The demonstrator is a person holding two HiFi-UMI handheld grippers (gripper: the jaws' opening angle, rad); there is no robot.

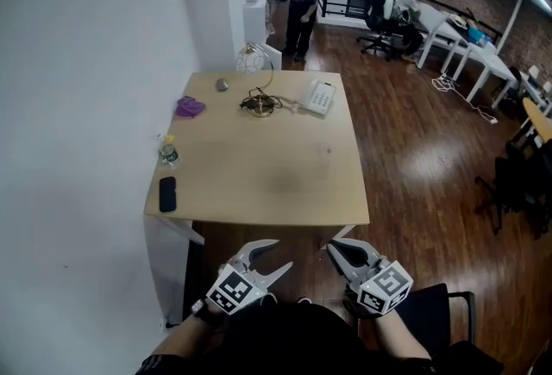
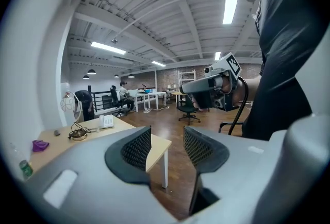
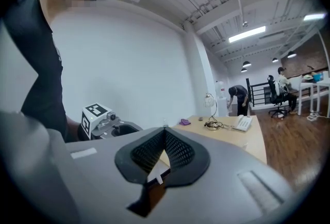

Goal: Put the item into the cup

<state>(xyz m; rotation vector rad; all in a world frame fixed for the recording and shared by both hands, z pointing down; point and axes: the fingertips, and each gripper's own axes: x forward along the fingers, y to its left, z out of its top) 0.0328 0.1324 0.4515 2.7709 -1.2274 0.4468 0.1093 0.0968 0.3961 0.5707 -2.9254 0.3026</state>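
One: Two tongs, both held low, short of the near edge of the worktop (image 1: 276, 184). Left tongs (image 1: 280, 254): apart, nothing between. Right tongs (image 1: 338, 250): tips together, nothing in them.

Two: Task's thing?

One: Probably the purple item (image 1: 190, 107), on the far-left part of the worktop, well apart from both tongs. The cup may be the small clear container (image 1: 169, 154) at the left edge, but it is too small to confirm.

Two: Hazards?

One: Three. Closed right tongs would shove the item, not grip it. A reach along the left edge could tip the container, since it stands at the rim. The item looks soft, so it may drape over a narrow mouth.

Two: Other stock?

One: One black phone (image 1: 167, 193), near-left. On the far side: one cable tangle (image 1: 259, 104), one white telephone (image 1: 320, 96), one small grey object (image 1: 222, 84).

Two: Obstructions?

One: The worktop's middle is bare. Container and black phone lie along the left tongs' likely path.
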